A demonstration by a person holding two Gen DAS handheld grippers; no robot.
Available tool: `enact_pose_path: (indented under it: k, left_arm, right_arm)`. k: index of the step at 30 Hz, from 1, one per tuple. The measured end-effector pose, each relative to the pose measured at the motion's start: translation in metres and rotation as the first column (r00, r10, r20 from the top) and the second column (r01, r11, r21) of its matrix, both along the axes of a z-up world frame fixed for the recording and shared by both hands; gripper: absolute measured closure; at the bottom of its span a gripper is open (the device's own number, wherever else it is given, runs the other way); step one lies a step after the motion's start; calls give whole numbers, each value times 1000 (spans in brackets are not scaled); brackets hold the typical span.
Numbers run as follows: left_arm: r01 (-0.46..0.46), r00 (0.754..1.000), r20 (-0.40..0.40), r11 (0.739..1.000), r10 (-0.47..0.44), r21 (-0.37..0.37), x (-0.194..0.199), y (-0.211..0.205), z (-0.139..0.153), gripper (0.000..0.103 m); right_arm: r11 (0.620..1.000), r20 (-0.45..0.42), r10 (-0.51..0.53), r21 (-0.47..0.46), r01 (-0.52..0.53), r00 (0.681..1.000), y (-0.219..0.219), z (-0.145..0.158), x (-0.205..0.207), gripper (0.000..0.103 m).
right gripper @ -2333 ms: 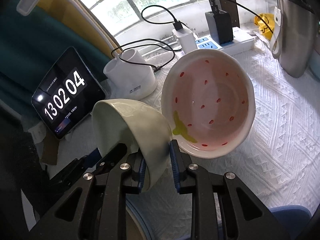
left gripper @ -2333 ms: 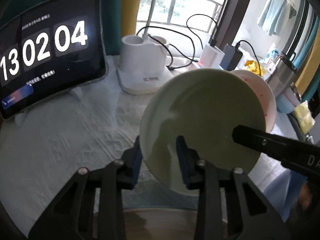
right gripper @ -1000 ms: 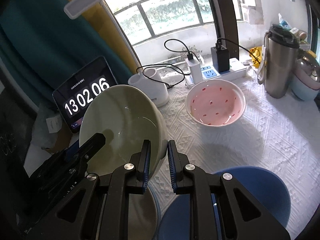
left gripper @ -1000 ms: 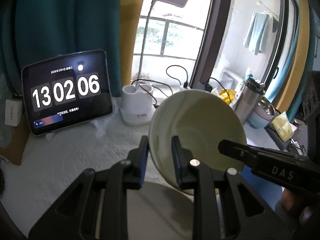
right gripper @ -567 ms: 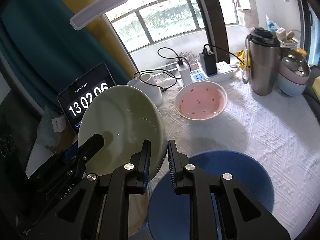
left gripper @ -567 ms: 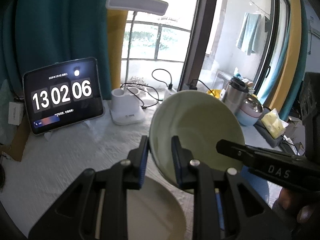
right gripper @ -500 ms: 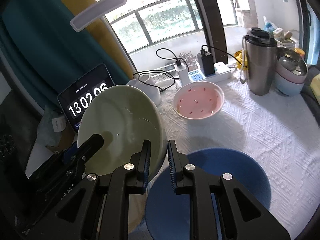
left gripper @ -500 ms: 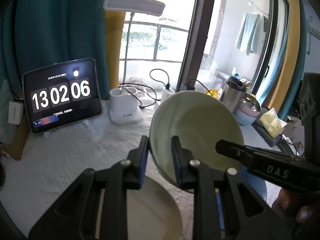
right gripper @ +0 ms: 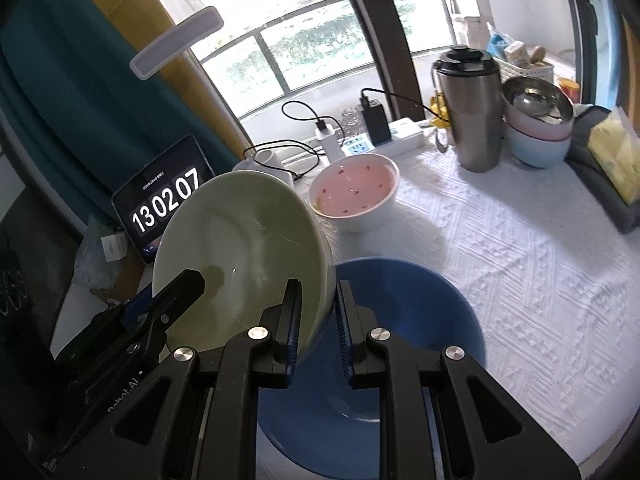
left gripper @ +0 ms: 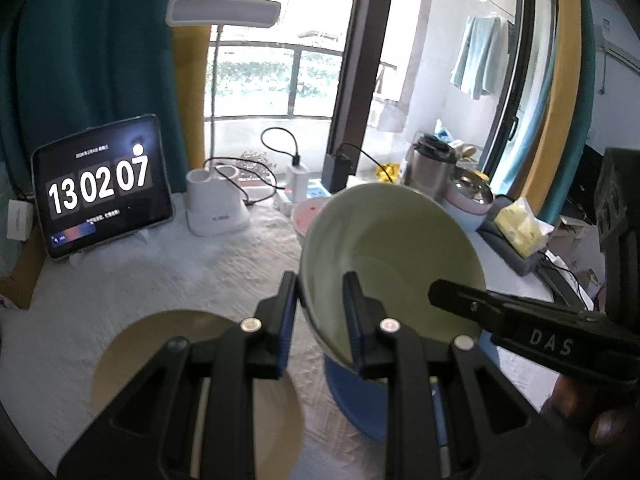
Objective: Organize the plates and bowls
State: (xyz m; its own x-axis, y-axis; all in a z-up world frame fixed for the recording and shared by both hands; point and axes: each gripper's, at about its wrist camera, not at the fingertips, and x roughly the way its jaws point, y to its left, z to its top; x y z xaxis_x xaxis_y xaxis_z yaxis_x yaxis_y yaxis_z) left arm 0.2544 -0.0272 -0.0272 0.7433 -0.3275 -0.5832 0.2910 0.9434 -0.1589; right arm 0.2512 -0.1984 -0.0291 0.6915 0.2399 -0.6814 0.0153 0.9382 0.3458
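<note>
Above blue plate [right gripper: 416, 320], green bowl [right gripper: 240, 256] rim between both grippers' fingers [right gripper: 290, 328]

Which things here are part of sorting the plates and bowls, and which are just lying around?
Job: green bowl, held by both tools; blue bowl; pink bowl; tan plate.
Lying about: tablet clock, lamp, steel flask, power strip, tissues.

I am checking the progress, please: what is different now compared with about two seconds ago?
The green bowl was lifted up and drawn back from the strawberry bowl; it now hangs tilted above the blue plate. Both grippers, left and right, stay clamped on its rim. The strawberry bowl remains on the tablecloth.
</note>
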Motion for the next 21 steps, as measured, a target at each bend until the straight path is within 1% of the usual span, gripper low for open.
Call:
enact_pose_path:
  k: [11,21]
  left_arm:
    - [45,998,-37,999,-44,13,-18,-31,-14,80]
    - [84,993,-88,996,-80,42,-28,-55,-33,80]
  right_arm:
    - [999,-23,-43,-6,43,999,-29,-15,-27,84]
    - [997,-69,-73,-1,73,995,-52,-39,-44,84]
